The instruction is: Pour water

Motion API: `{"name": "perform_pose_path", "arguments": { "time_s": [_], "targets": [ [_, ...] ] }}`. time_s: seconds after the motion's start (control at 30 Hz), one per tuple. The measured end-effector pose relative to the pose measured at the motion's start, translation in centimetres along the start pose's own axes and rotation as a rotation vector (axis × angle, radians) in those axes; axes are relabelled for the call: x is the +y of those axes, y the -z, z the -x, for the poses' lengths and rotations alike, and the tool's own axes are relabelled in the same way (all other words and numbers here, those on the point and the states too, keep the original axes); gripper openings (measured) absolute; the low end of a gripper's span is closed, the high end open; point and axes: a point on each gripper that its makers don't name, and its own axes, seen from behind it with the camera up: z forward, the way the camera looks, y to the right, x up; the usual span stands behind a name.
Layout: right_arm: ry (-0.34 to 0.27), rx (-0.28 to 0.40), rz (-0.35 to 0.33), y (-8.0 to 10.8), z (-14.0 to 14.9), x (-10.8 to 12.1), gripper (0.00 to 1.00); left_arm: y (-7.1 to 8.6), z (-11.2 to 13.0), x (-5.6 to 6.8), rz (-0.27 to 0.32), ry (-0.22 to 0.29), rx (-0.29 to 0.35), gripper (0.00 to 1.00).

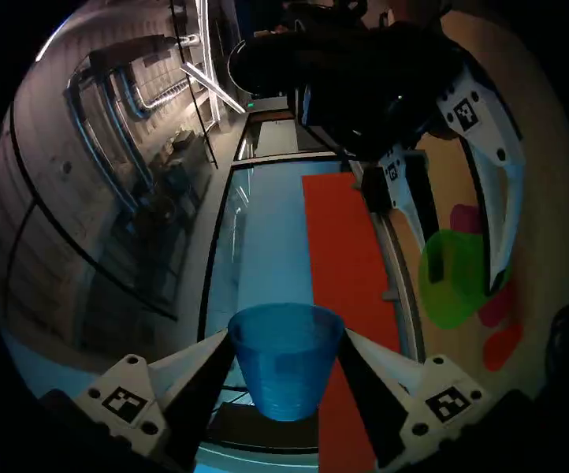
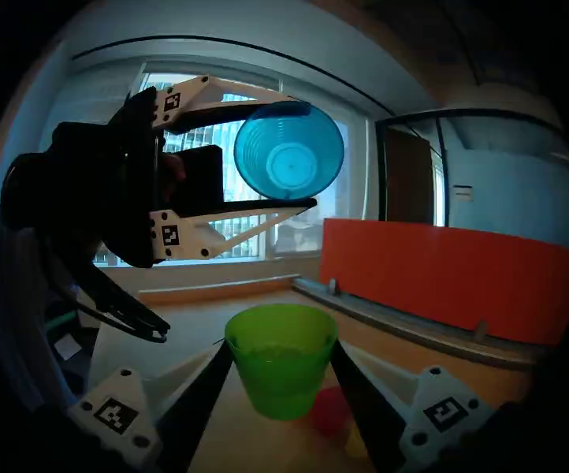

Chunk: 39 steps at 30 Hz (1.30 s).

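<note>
Gripping the blue cup [image 1: 286, 370] by its sides, my left gripper [image 1: 286, 337] holds it at the bottom middle of the left gripper view. It looks like thin, light plastic that could bend or slip, so I think a soft squeeze on the sides is best. My right gripper [image 2: 280, 347] holds the green cup [image 2: 280, 382] low in the right gripper view, with the blue cup tipped on its side higher up.

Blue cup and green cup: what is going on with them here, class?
A person works a gripper in each hand. The left gripper clamps the blue cup, tipped on its side with its mouth toward the other gripper. The right gripper holds the green cup upright, lower down, above the table. No stream of water is visible.
</note>
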Motion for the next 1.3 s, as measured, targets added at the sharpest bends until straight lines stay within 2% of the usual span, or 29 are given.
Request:
{"name": "perform_pose_path", "arguments": {
  "time_s": [0.23,0.77,1.1,1.3],
  "targets": [
    [0.000,0.005,0.007,0.2,-0.1,0.1,0.90,0.0,0.9,0.5,0.011,0.170,-0.020,0.87],
    [0.004,0.015,0.024,0.5,-0.8,0.2,0.90,-0.4,3.2,2.2,0.025,0.627,-0.066,0.87],
    [0.008,0.022,0.031,0.9,-1.3,0.2,0.90,-0.3,4.5,1.6,0.008,0.900,-0.075,0.86],
    [0.009,0.030,0.039,1.2,-1.6,0.4,0.90,-0.5,6.0,1.8,-0.007,1.075,-0.091,0.86]
  ]
}}
